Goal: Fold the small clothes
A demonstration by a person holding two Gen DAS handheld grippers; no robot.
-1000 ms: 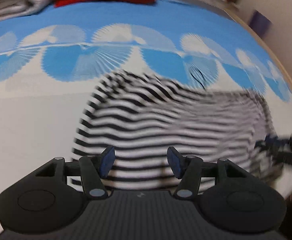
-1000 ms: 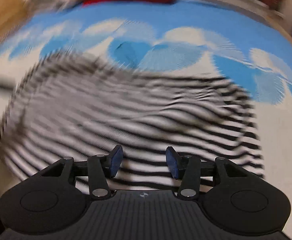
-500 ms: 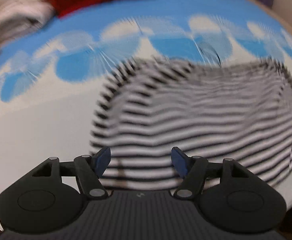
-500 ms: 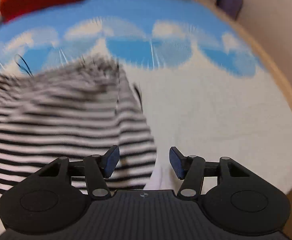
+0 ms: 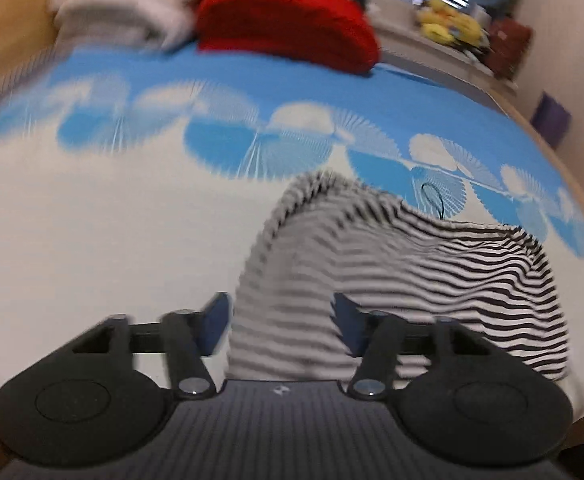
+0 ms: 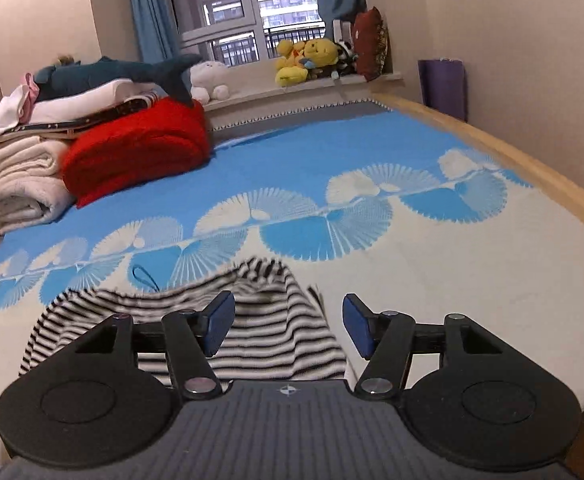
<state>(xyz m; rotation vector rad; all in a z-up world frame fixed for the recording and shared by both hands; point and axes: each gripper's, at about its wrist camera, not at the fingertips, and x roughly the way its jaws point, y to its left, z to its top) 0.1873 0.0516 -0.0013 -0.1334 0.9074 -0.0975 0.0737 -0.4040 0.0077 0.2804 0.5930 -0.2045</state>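
**Both grippers over the striped garment, no grip made yet**

I read this as the set-up for a fold: the striped garment (image 5: pixel 431 272) lies rumpled on the white part of the bedspread (image 6: pixel 471 280), just near of the band of blue fan shapes, and neither tool has hold of it. A small dark loop of cord (image 6: pixel 144 278) lies just beyond its far edge.

My left gripper (image 5: pixel 282 326) hangs tilted steeply down over the garment's left end. Its jaws have just been closing and now stand about half apart; striped cloth shows between them, but I cannot see either pad pressing on it. The view is smeared.

My right gripper (image 6: pixel 288 326) points more shallowly, toward the far window, over the garment's right end. Its jaws have just been opening and stand fairly wide, with the cloth's right edge showing in the gap and the right pad over bare bedspread.

Next, I judge, each gripper must come down onto a corner and pinch a single layer cleanly before lifting.

The red blanket (image 6: pixel 140 150) and folded towels (image 6: pixel 20 188) at the far left are well apart.
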